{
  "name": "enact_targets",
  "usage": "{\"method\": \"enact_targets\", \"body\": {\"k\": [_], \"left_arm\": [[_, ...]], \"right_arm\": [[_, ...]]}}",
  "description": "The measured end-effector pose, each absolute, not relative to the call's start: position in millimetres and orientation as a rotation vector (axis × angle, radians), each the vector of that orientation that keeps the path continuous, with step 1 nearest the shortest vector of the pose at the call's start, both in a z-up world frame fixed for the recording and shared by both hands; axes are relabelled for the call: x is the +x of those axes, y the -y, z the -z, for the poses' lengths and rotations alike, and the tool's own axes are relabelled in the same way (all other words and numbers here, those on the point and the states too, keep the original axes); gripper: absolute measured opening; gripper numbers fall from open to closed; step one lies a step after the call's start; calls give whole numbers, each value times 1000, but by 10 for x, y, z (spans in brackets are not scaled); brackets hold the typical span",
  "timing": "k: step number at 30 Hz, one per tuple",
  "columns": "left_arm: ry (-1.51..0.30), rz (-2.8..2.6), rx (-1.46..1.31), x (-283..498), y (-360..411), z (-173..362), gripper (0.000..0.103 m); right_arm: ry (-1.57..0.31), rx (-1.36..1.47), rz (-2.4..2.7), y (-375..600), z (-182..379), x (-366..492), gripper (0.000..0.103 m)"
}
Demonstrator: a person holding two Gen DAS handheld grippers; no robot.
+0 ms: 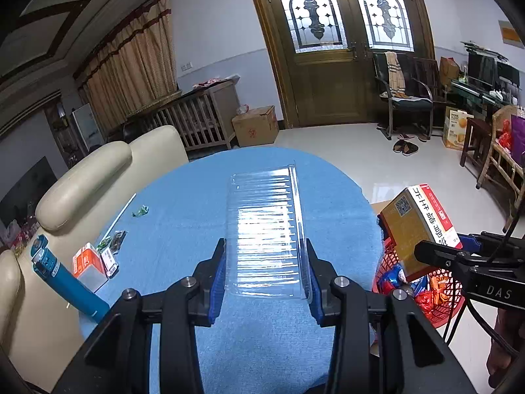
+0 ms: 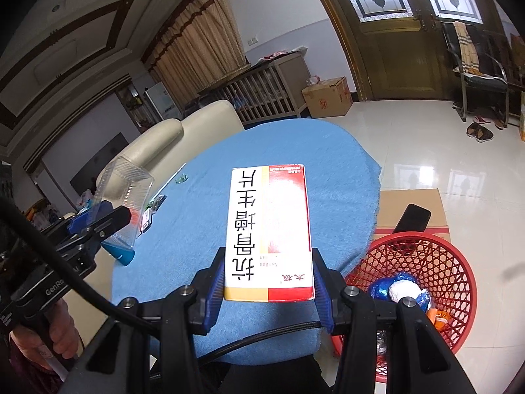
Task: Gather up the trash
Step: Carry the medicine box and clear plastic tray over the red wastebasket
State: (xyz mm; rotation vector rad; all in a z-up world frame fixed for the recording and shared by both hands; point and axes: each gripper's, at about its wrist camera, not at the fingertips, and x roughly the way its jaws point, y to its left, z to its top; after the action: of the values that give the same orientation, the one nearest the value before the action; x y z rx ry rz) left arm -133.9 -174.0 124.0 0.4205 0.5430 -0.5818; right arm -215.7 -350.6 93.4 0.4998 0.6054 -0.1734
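Observation:
My left gripper is shut on a clear ribbed plastic tray and holds it above the blue table; the tray also shows in the right wrist view. My right gripper is shut on a white, red and gold medicine box, held over the table's right side; the box also shows in the left wrist view. A red mesh basket stands on the floor right of the table and holds several wrappers.
On the table's left lie a blue lighter, a small orange box, small packets, a green wrapper and a white straw. A cream sofa is behind. A cardboard sheet with a phone lies beside the basket.

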Motion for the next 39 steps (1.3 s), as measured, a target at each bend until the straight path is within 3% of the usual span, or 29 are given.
{"method": "enact_targets", "body": {"k": [39], "left_arm": [[-548,682,567,-1650,2430,-1070,43]], "right_arm": [[-562,613,260,4021,-822,-2728,50]]}}
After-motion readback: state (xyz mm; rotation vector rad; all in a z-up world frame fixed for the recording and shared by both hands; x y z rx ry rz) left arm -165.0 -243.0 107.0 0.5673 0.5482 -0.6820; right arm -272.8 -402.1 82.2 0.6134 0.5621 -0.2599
